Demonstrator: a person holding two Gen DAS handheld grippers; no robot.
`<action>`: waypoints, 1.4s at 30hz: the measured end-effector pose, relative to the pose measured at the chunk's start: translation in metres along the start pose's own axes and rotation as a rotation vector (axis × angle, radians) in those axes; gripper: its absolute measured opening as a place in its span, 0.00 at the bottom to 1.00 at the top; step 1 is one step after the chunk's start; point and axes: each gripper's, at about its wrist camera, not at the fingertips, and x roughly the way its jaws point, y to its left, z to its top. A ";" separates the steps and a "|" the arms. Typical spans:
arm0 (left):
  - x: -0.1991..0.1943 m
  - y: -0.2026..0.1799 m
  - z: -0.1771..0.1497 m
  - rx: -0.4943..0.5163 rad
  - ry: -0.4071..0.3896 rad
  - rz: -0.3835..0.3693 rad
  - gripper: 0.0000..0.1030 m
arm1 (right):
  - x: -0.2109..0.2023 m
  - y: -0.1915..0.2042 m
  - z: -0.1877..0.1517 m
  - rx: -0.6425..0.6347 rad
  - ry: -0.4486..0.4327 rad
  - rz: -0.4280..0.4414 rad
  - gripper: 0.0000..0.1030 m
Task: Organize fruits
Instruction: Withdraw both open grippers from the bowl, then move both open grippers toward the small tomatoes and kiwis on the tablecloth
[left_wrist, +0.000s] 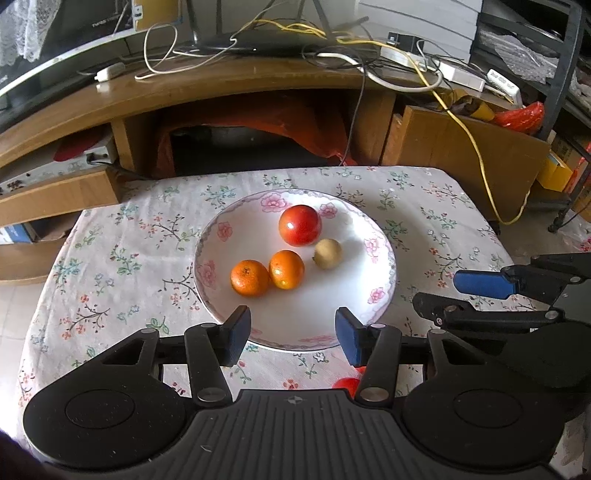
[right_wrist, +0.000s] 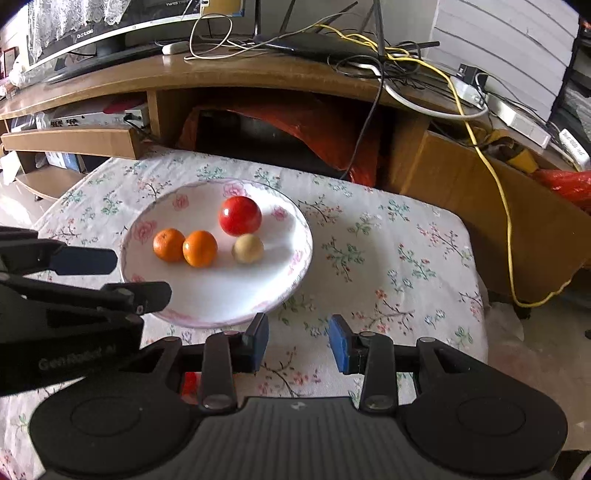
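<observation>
1. On the flowered tablecloth (left_wrist: 110, 266) we see a white plate (left_wrist: 354, 295) with pink roses round its rim, holding four fruits.
2. We count a red tomato (left_wrist: 299, 225) at the back, two oranges (left_wrist: 249, 278) touching each other at the front left, and a small pale fruit (left_wrist: 327, 253) just beside the tomato; what kind it is, we cannot tell.
3. The left gripper (left_wrist: 291, 332) hangs over the plate's near rim, fingers spread wide, nothing between them.
4. The right gripper (right_wrist: 298, 341) hangs over bare cloth just beside the plate, also spread wide and carrying nothing.
5. A red thing (left_wrist: 347, 384) peeks out under the left gripper; it is mostly hidden, so we cannot say what it is.
6. Behind the table, a wooden desk (right_wrist: 258, 77) carries a tangle of cables (right_wrist: 369, 48); its ends are cut off.
</observation>
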 end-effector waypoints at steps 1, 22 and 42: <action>-0.001 -0.001 -0.001 0.004 0.000 0.000 0.58 | -0.001 0.000 -0.001 0.000 0.002 -0.004 0.36; -0.009 -0.020 -0.017 0.073 0.018 -0.001 0.59 | -0.017 0.003 -0.026 -0.056 0.009 -0.103 0.36; -0.014 -0.025 -0.025 0.095 0.029 -0.001 0.59 | -0.023 0.004 -0.035 -0.071 0.013 -0.111 0.36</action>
